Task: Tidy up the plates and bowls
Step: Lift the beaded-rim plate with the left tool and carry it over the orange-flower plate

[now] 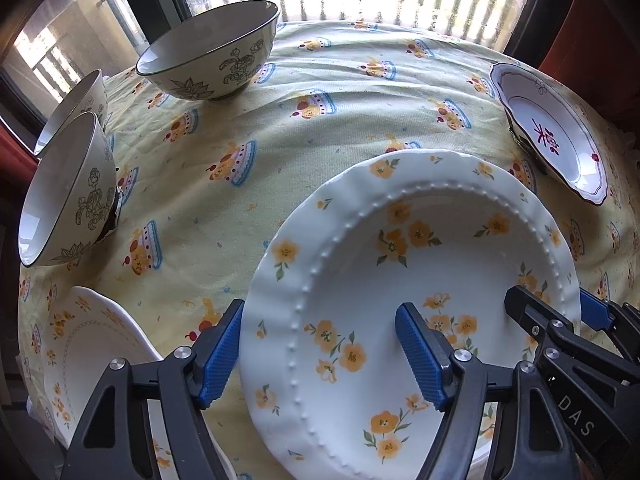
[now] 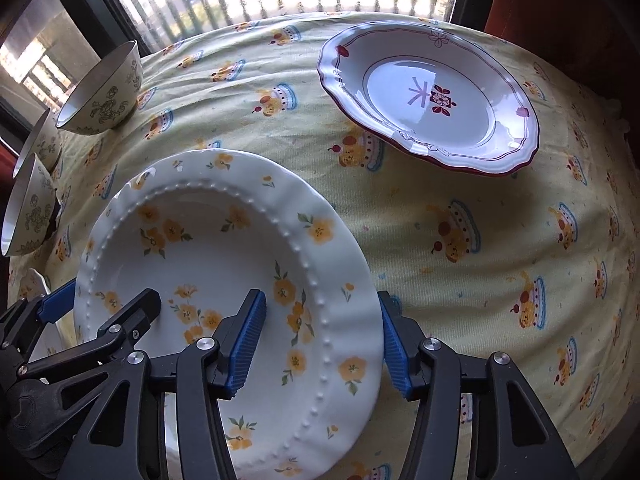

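Plate placement governs the coming move. The yellow-flowered plate (image 1: 400, 288) lies near the table's near edge, on the yellow printed tablecloth (image 1: 248, 128), directly under both grippers. Being round, it has no long axis.

Left side: the left gripper (image 1: 320, 356) straddles the plate's left rim, one blue pad outside the rim and one over the well. Its jaws stand apart and no pad presses the china.

Right side: the right gripper (image 2: 322, 344) straddles the opposite rim in the same way, likewise parted and holding nothing. Judgement: each hand is equally near its own rim, so a two-handed lift looks prepared.

Writing: "DAS" is readable on the right gripper's black arm in the left wrist view. The red-rimmed plate (image 2: 432, 96), near the far right edge, carries a character-like red mark, not legible.
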